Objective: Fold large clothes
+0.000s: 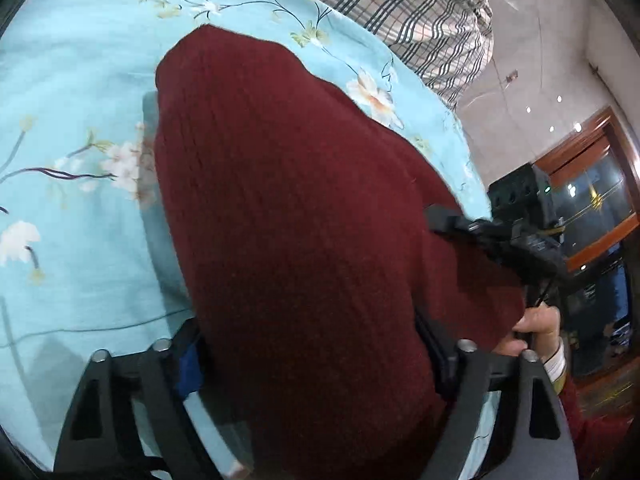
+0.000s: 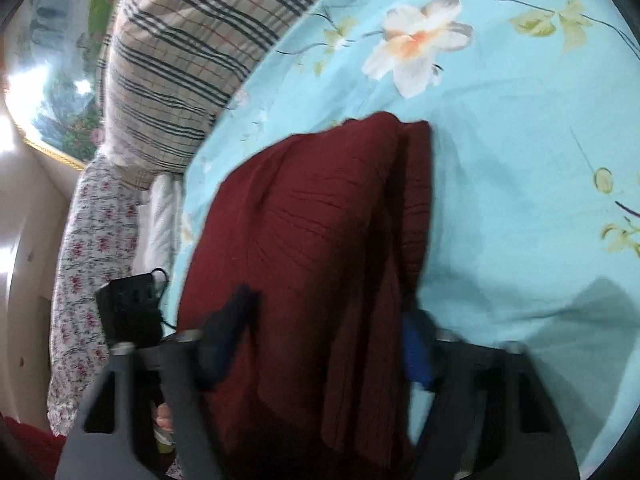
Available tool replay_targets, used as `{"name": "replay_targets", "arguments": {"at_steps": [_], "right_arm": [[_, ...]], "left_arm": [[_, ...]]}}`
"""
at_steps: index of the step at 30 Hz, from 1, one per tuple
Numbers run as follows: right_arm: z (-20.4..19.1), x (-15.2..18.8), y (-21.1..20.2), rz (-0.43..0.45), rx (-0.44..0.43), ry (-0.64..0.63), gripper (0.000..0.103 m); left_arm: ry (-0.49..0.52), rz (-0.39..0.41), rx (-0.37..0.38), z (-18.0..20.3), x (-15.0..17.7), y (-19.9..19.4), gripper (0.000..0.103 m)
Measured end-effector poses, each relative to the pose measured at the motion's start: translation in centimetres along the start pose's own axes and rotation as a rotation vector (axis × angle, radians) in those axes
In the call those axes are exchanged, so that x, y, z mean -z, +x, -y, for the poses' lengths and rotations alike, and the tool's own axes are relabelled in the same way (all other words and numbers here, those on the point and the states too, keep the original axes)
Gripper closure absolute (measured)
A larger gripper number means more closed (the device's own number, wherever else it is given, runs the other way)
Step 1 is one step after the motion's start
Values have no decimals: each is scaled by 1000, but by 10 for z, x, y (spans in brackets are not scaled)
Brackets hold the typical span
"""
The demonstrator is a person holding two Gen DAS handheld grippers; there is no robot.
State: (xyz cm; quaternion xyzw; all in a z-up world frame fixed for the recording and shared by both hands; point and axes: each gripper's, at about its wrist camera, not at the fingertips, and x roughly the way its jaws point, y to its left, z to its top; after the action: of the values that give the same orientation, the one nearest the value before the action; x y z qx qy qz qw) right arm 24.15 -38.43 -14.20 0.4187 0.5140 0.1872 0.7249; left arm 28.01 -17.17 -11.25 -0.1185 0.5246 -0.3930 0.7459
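Observation:
A dark red knitted sweater point(image 1: 288, 216) hangs lifted over a light blue flowered bedsheet point(image 1: 72, 80). My left gripper point(image 1: 312, 356) is shut on the sweater's near edge; the cloth covers its fingertips. In the right wrist view the sweater point(image 2: 304, 240) shows doubled in thick folds, and my right gripper point(image 2: 320, 344) is shut on it, with blue pads at each side of the cloth. The right gripper also shows in the left wrist view point(image 1: 500, 240), at the sweater's right edge. The left gripper shows in the right wrist view point(image 2: 132, 308), at the sweater's left.
A plaid blanket point(image 1: 400, 4) lies at the far side of the bed point(image 2: 180, 60). A floral cloth point(image 2: 88, 248) and a white cloth point(image 2: 160, 216) lie beside the bed's edge. A wooden-framed glass cabinet point(image 1: 592, 200) stands to the right.

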Motion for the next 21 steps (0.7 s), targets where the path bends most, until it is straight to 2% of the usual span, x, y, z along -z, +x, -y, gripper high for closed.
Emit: {"name": "replay_targets", "arguments": {"at_steps": [1,3,7,11,14,18,21], "right_arm": [[1,1,-1,-4,-12,11,64],[-3,4,-6,5,-11,7,71],[-32,11,-16,39,20,-58,76],[-69,19,-14,57,-42,-109,78],[-96,26,6,44,-105,-146,79],[-130,32,52,-2,-191,-177,80],[-145,38,87,-40,-226,-178,81]], "left_arm": [[-3,7,6,0,0,0,28],[-2,26,6,2,2,-6,35],[22,56,-12,13,8,-25,43],[39,105,-8,12,23,-75,44],[50,125,-51,4,32,-118,44],[48,146,-140,-19,48,-172,44],[16,153,-179,-45,61,-194,44]]}}
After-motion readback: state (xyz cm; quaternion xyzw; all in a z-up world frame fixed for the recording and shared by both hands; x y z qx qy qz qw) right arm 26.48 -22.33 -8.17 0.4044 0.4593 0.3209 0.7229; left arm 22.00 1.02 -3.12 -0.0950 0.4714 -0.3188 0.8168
